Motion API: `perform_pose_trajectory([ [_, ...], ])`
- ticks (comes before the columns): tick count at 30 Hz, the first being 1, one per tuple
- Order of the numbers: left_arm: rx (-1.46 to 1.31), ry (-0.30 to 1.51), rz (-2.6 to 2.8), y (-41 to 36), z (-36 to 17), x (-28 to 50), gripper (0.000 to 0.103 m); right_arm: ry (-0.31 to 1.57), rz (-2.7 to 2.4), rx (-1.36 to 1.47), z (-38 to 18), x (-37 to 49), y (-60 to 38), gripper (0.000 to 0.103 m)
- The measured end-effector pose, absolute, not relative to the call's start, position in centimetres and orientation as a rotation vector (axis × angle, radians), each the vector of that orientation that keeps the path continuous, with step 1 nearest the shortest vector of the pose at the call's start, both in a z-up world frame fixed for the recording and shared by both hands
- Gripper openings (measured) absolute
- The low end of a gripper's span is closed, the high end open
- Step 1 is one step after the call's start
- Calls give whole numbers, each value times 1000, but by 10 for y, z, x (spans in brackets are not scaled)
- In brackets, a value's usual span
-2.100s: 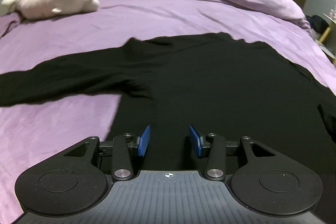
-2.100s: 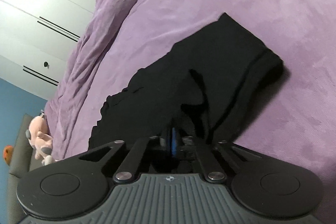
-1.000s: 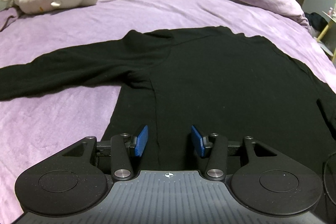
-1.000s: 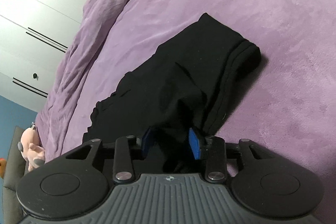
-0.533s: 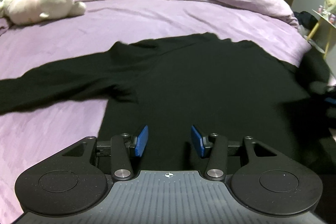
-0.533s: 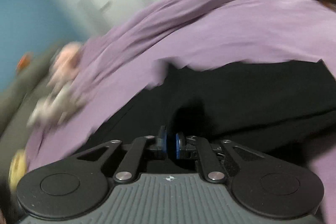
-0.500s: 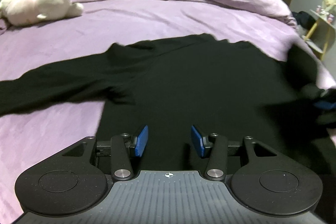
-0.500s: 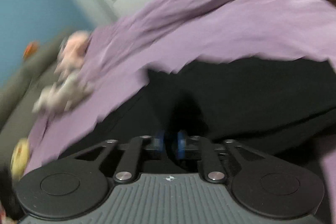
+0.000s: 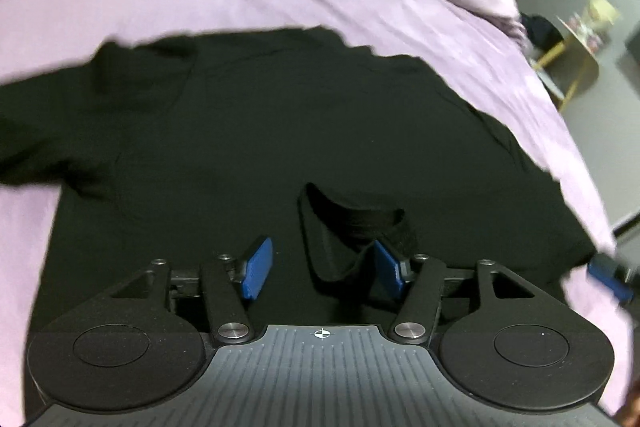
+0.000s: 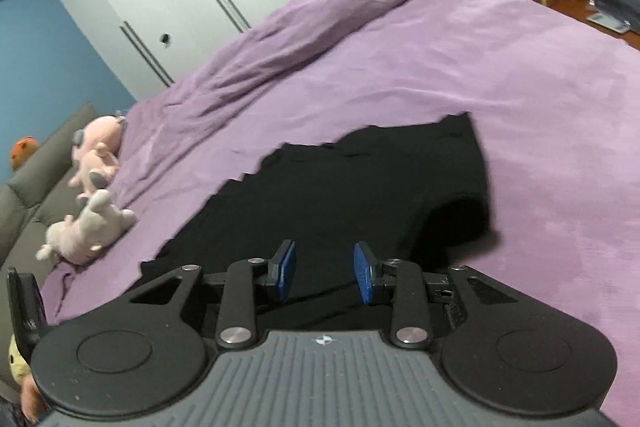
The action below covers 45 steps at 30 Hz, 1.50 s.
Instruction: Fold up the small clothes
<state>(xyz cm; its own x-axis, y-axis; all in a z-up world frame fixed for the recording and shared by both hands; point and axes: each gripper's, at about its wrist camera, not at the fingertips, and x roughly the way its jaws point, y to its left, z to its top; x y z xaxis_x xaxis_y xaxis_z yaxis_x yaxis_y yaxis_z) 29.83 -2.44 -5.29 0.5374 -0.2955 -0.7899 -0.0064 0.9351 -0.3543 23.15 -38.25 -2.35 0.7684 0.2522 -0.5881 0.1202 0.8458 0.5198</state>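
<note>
The right sleeve (image 9: 352, 223) had landed across the shirt (image 9: 280, 131), both grippers (image 9: 318, 269) (image 10: 324, 275) wide and empty; limp fabric, best pinched at its left cuff.

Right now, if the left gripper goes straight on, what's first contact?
Probably the folded-over sleeve cuff lying on the black shirt, just ahead of the open left gripper; depth is unclear.

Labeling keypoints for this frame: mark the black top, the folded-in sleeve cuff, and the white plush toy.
black top (image 9: 280, 131), left wrist view, on the flat chest panel.
sleeve cuff (image 9: 356, 219), left wrist view, on the ribbed cuff band lying on the top.
white plush toy (image 10: 90, 231), right wrist view, on its body.
</note>
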Motion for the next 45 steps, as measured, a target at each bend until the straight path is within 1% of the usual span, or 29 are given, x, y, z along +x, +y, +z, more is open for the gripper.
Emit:
perform_pose_trajectory([
  [4,-498,1010,-176,-2,-55,308,62,734,65,632,-42,227,-395,31],
  [5,-513,1017,-179,-2,-55,310,66,740,66,647,-46,226,-396,31],
  [6,-510,1041,-186,-4,-58,314,69,745,63,658,-48,226,-397,31],
  [7,-492,1061,-191,-9,-60,317,70,749,60,667,-51,226,-397,31],
  [10,-440,1078,-165,-23,-63,326,70,756,52,672,-55,228,-397,31],
  [11,-450,1077,-161,-25,-62,328,67,758,43,671,-56,230,-397,31],
  [12,-459,1077,-154,-26,-62,329,52,760,31,672,-56,230,-399,31],
  [13,-447,1079,-145,-28,-62,329,43,759,24,677,-56,230,-401,31],
  [14,-410,1084,-128,-31,-61,331,27,757,17,687,-56,231,-403,31],
  [15,-384,1079,-128,-33,-60,331,18,755,10,694,-55,232,-405,31],
  [18,-353,1057,-158,-37,-57,327,10,745,-4,692,-54,235,-408,31],
  [23,-339,1009,-200,-27,-45,321,8,749,-10,672,-51,239,-407,31],
  [27,-345,975,-228,-17,-33,317,8,735,-25,661,-47,238,-411,32],
  [32,-410,1007,-251,-10,-45,318,10,743,-24,668,-49,239,-410,32],
  [34,-505,1035,-267,-3,-51,319,14,751,-18,660,-51,239,-409,33],
  [36,-587,1031,-305,1,-53,318,28,753,-19,660,-52,239,-409,33],
  [39,-554,1040,-299,-3,-54,320,33,752,-22,673,-53,240,-411,33],
  [44,-548,1079,-302,-13,-63,328,34,761,-13,666,-55,240,-407,34],
  [45,-541,1081,-308,-16,-64,330,30,762,-15,666,-56,240,-407,34],
])
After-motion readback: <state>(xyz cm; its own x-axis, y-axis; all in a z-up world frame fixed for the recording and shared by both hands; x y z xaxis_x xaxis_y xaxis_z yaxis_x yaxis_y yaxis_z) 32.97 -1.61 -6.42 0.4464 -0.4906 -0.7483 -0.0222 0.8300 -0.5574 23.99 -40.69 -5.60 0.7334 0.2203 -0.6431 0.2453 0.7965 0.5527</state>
